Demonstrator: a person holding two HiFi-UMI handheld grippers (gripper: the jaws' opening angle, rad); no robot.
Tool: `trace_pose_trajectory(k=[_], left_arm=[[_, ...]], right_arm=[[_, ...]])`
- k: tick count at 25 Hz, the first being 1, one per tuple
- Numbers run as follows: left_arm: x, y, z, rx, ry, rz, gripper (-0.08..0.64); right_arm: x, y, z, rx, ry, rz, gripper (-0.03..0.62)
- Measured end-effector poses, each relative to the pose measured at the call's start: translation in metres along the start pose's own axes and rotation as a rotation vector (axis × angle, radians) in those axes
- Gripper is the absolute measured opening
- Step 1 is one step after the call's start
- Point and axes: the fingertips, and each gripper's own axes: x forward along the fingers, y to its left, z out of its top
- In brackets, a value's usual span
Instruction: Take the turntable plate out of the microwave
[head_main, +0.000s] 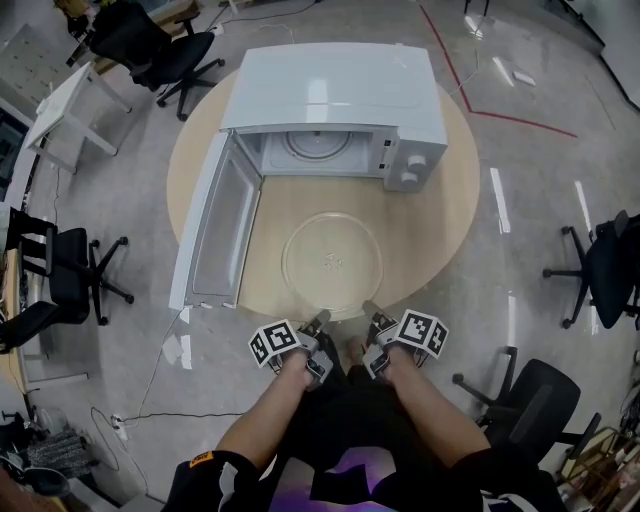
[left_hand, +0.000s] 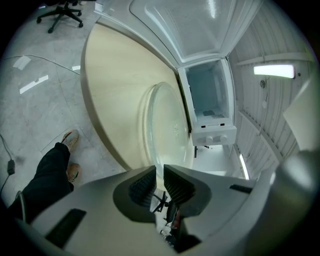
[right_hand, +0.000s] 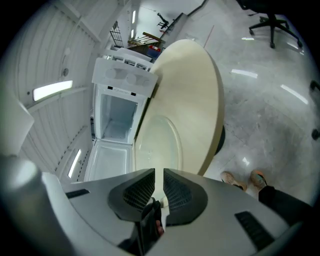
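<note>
Lying on table (head_main: 440, 200), clear glass turntable plate (head_main: 333, 262) (round, rimmed), left gripper (head_main: 321, 319) and right gripper (head_main: 371, 310) pinching its edge.

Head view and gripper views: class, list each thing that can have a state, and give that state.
microwave door: swung wide open
microwave: cavity without its plate
turntable plate: out, flat on the round table
left tongs: closed on the plate's near rim
right tongs: closed on the plate's near rim
</note>
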Motion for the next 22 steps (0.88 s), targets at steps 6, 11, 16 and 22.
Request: trace_pose_trajectory(k=[6,11,16,22], left_arm=[[-0.016,-0.019,-0.009,0.057,-0.011,-0.046,0.087],[-0.031,-0.049,-0.015,0.114,-0.039,-0.11,0.087],[-0.044,-0.079,-0.017,0.166,-0.071,-0.162,0.087],[-0.068,-0.104,-0.026,0.251,-0.134,-0.193,0.084]], right_arm=[[-0.01,0.024,0.009,-0.228,-0.015,0.029,0.043],[-0.025,0.039,0.013,-0.285,-0.043,0.075,0.043],[-0.043,0.06,0.013,-0.334,-0.066,0.126,0.043],[-0.07,0.085,0.006,-0.434,-0.107,0.169,0.043]])
